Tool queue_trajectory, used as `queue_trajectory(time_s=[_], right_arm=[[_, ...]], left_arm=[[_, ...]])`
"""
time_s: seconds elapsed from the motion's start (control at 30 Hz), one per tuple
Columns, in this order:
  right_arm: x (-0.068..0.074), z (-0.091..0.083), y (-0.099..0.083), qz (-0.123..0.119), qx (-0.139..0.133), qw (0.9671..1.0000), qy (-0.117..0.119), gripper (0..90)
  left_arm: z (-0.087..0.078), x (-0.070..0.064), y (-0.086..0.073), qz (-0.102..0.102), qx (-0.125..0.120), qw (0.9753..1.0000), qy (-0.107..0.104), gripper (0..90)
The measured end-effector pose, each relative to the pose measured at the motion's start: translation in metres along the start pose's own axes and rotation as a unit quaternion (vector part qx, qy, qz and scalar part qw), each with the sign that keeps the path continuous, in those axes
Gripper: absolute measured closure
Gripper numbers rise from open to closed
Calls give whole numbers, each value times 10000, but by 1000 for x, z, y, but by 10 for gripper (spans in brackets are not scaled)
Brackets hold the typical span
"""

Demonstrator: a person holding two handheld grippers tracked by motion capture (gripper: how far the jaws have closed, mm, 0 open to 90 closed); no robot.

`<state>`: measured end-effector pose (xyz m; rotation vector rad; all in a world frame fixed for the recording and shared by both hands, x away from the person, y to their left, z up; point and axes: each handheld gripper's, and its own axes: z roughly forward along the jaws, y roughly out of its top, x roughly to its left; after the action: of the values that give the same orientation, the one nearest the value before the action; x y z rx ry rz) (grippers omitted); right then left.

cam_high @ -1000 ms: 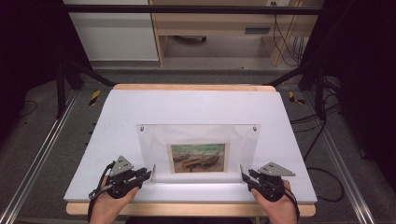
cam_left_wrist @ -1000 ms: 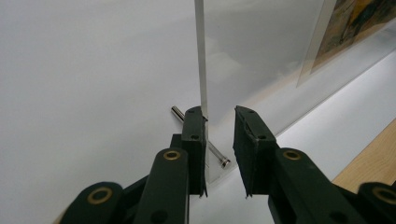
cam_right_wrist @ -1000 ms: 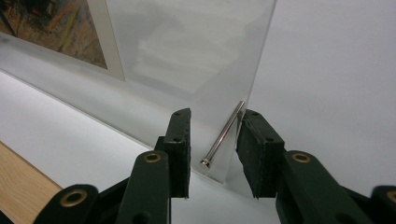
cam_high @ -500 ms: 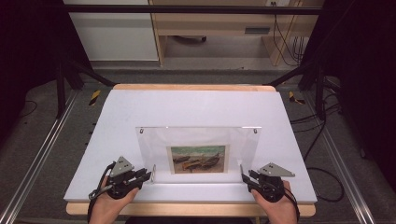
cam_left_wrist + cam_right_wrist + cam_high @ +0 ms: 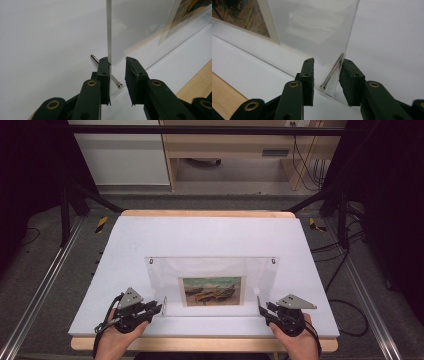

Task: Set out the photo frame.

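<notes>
Straddling frame (image 5: pixel 212 285) corners, both jaws apart.

Acrylic frame (image 5: pixel 212 285) raised slightly, rear edge higher; left gripper (image 5: pixel 159 308) nudged inward toward frame corner

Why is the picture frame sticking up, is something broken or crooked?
Nothing looks broken. The clear frame stands upright and square on the white table, with the boat picture straight inside it. The left gripper and right gripper sit open at its bottom corners, beside the metal pins.
</notes>
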<state>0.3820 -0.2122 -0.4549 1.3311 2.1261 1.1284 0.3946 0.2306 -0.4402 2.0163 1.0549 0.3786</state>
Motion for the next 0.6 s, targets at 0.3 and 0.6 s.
queue_trajectory(time_s=[0.3,0.6], right_arm=[[-1,0,0,16,-22,10000,25,647],[-1,-1,1,71,-55,9999,54,554]], left_arm=[[0,1,0,23,24,10000,-18,732],[-2,4,1,-20,-83,9999,-122,658]])
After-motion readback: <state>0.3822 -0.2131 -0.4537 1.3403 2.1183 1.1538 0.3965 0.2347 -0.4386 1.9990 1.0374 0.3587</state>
